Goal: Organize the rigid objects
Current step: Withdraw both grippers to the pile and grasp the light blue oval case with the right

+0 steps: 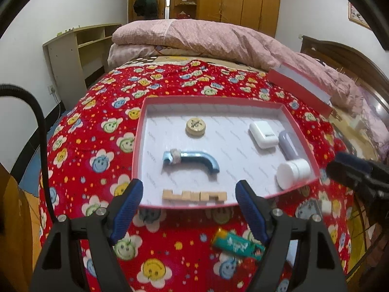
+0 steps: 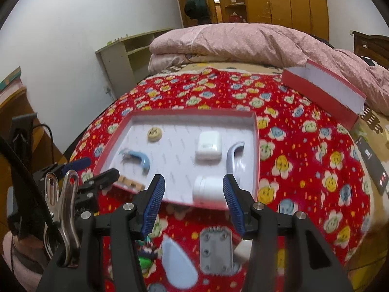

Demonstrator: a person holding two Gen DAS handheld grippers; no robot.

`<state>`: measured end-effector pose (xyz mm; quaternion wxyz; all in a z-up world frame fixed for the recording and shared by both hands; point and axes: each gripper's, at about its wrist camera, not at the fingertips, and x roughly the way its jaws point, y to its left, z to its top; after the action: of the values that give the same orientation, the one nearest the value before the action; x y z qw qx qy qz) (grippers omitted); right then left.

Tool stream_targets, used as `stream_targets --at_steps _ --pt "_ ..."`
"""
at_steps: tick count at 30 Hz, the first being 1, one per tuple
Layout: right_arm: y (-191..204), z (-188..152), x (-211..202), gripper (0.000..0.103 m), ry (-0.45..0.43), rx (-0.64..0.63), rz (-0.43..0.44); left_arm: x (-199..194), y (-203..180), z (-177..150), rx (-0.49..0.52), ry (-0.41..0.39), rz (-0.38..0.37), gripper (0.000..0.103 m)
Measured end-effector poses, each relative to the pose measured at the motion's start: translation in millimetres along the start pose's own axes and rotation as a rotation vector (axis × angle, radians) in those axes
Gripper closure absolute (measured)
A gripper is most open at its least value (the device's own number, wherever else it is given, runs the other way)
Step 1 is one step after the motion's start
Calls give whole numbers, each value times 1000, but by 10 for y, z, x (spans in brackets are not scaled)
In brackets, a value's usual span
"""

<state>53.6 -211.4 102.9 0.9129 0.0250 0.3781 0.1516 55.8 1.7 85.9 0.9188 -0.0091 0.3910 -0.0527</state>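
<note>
Rigid objects lie in a red box (image 1: 301, 131) on the bed: white jar (image 1: 293, 171), blue pipe (image 1: 194, 160), wooden blocks (image 1: 194, 196). Both grippers, left (image 1: 189, 202) and right (image 2: 193, 203), hover with jaws apart, empty.

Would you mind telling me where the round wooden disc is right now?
The round wooden disc lies inside the red box, toward its far left, beyond the blue pipe elbow, left of the white case.
</note>
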Motion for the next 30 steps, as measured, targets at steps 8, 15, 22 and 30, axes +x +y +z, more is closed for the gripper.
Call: stream_targets --at_steps 8,15,22,30 --pt "108 -381 -44 52 61 -21 17 -62 -52 -254 20 34 -21 21" --pt "201 -763 27 52 117 -74 7 -71 -63 -462 37 65 -33 21" --pt "178 -951 153 52 145 -66 11 -69 -86 -653 65 93 -56 21" --pt "266 -1062 334 52 179 -107 26 -63 -88 -751 71 116 -77 21"
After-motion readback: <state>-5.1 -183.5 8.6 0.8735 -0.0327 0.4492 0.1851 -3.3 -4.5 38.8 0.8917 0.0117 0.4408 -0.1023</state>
